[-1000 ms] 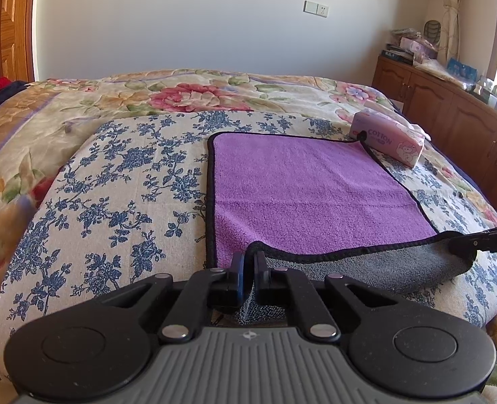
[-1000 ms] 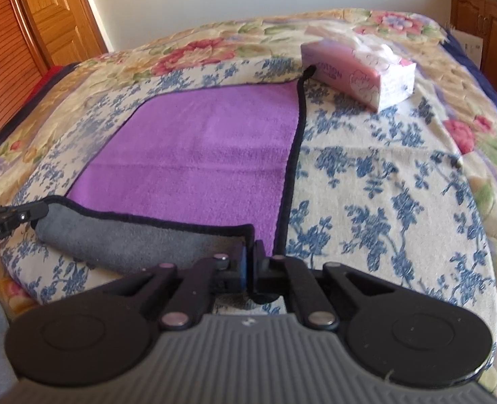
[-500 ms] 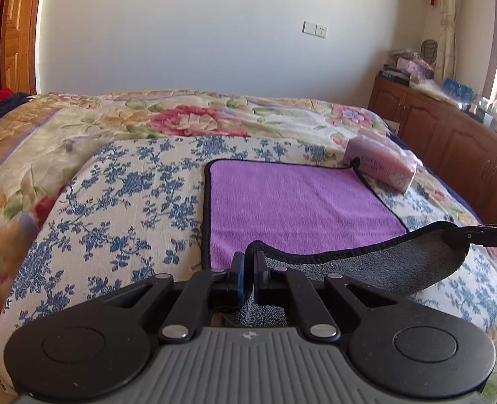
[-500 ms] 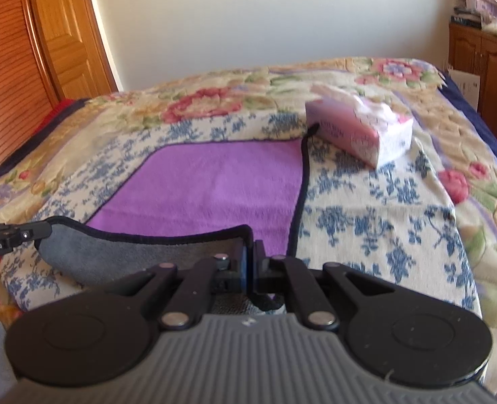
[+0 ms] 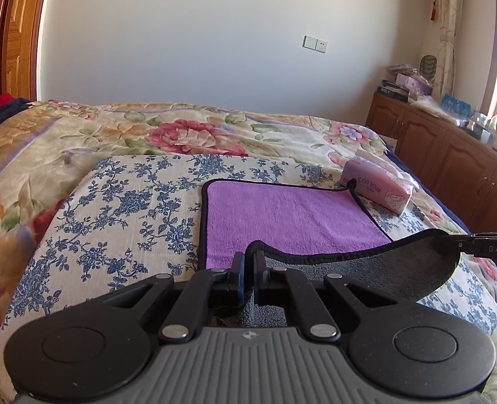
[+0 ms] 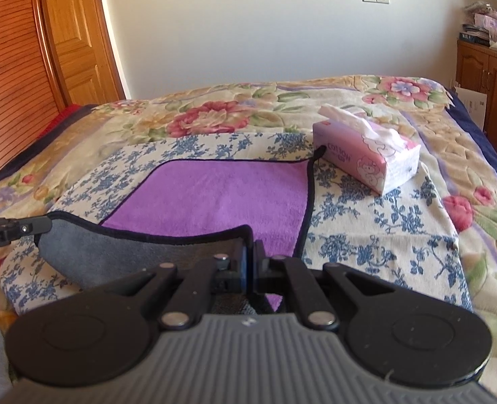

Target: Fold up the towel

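Note:
A purple towel (image 5: 288,215) with a black hem and a grey underside lies on the blue-flowered cloth on the bed; it also shows in the right wrist view (image 6: 214,195). My left gripper (image 5: 248,262) is shut on the towel's near left corner. My right gripper (image 6: 250,252) is shut on the near right corner. Both hold the near edge lifted off the bed, so the grey underside (image 5: 399,269) faces me and sags between them. The far edge rests flat on the bed.
A pink tissue box (image 6: 366,155) stands just past the towel's far right corner, also seen in the left wrist view (image 5: 376,188). Wooden cabinets (image 5: 450,155) run along the right. A wooden door (image 6: 76,33) is at the left.
Both grippers have risen with the towel's near edge. More grey underside shows and less purple, and the view has tilted up toward the far wall.

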Demonstrator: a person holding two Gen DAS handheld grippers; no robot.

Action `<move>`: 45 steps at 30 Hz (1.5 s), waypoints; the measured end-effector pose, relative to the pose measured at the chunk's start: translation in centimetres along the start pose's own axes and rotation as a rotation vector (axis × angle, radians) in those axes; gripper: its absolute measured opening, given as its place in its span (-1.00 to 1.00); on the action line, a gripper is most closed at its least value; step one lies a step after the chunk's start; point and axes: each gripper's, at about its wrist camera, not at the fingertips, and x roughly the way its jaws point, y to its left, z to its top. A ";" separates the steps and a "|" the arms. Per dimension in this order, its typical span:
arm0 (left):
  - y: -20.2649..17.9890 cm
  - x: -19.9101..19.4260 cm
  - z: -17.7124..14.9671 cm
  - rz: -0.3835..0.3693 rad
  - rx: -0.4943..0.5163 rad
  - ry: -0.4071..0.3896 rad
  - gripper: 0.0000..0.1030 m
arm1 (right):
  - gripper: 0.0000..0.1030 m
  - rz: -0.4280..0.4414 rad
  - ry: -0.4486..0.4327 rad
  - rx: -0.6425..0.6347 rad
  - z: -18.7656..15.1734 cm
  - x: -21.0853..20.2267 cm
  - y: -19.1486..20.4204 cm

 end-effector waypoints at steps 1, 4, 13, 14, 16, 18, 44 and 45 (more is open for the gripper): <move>0.0 0.2 0.0 0.001 0.001 0.001 -0.89 | -0.92 0.001 0.001 -0.002 0.1 0.1 0.0; 0.1 0.6 0.2 0.002 0.005 0.001 -0.89 | -0.92 0.002 0.000 -0.012 0.3 0.4 0.0; 0.3 1.8 1.3 0.002 0.013 -0.005 -0.89 | -0.92 0.002 -0.013 -0.031 1.3 1.4 -0.3; 0.3 1.9 1.4 0.002 0.014 -0.007 -0.89 | -0.92 0.002 -0.016 -0.034 1.4 1.5 -0.3; 0.4 2.1 1.8 0.000 0.014 -0.012 -0.89 | -0.92 0.002 -0.019 -0.039 1.7 1.6 -0.4; 0.4 2.2 2.1 -0.001 0.017 -0.019 -0.89 | -0.92 0.004 -0.020 -0.040 1.9 1.8 -0.5; -0.1 5.3 4.0 -0.013 0.070 -0.018 -0.89 | -0.92 -0.003 -0.034 -0.142 3.9 4.2 -0.4; -0.1 5.5 4.1 -0.013 0.071 -0.018 -0.89 | -0.92 -0.004 -0.035 -0.144 4.0 4.3 -0.4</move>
